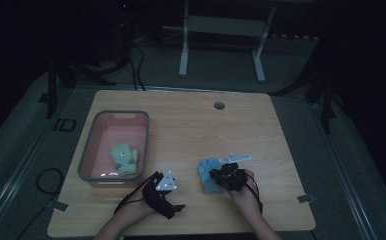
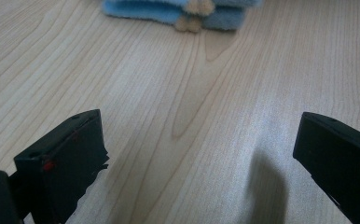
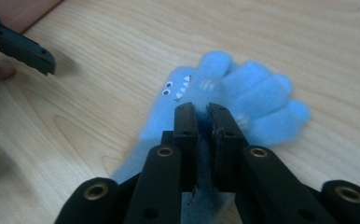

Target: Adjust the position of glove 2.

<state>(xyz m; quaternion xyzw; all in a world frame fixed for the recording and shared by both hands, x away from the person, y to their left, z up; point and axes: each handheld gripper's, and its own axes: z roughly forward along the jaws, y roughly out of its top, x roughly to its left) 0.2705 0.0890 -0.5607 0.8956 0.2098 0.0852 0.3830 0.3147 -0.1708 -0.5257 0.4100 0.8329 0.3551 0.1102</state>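
The right gripper [image 3: 202,109] pinches the blue glove [image 3: 243,93] lying on the table [image 1: 191,125] right of the pink bin [image 1: 88,150], seemingly to lift it there; the left gripper [image 2: 197,154] waits spread.

glove [image 3: 243,98]: was light blue, with a small white-toothed face
bin [image 1: 88,150]: was pink inside, grey-rimmed
jaws: were black

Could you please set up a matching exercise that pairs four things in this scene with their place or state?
Things:
1. blue glove
2. green glove
3. left gripper
4. cable hole

Place or state:
A. inside the pink bin
B. open above bare wood
C. pinched by the right gripper
D. near the table's far edge

Pairs: 1-C, 2-A, 3-B, 4-D
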